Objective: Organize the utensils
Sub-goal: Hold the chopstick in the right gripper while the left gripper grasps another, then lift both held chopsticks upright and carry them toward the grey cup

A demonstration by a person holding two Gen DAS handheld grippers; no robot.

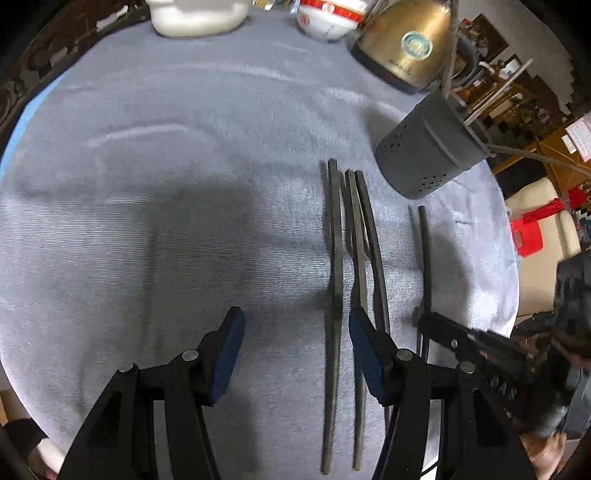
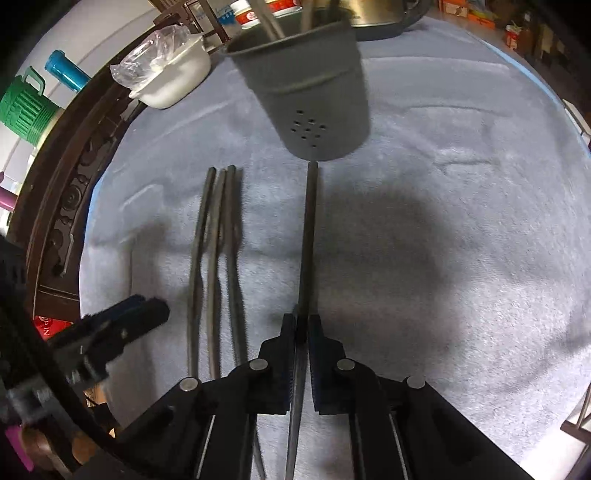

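Pale grey-blue towelling covers my surface (image 1: 184, 166), a round one with a dark carved wooden rim showing at its far edge in the right wrist view. I take the grey perforated utensil holder (image 2: 310, 92) as my landmark; it stands on the cloth with several utensil handles poking out of its top.

Behind the holder sits a brass-coloured electric kettle (image 1: 402, 44). Off to the holder's left along the far edge I see a white lidded pot (image 1: 195, 16) and a white bowl with red trim (image 1: 325, 18).

Just in front of the holder and slightly to its left, three dark chopsticks (image 1: 354, 258) lie side by side on the cloth, running toward me, their far ends close to the holder's base. A fourth chopstick (image 2: 308, 236) lies directly in front of the holder, its far tip almost at the base.

My left gripper (image 1: 295, 354) hangs over the near part of the three chopsticks with its jaws apart, nothing pressed between them; one chopstick lies in the gap and the right-hand finger overlaps the other two.

My right gripper (image 2: 302, 325) is clamped tight on the single chopstick near its near end, the stick running straight out toward the holder.
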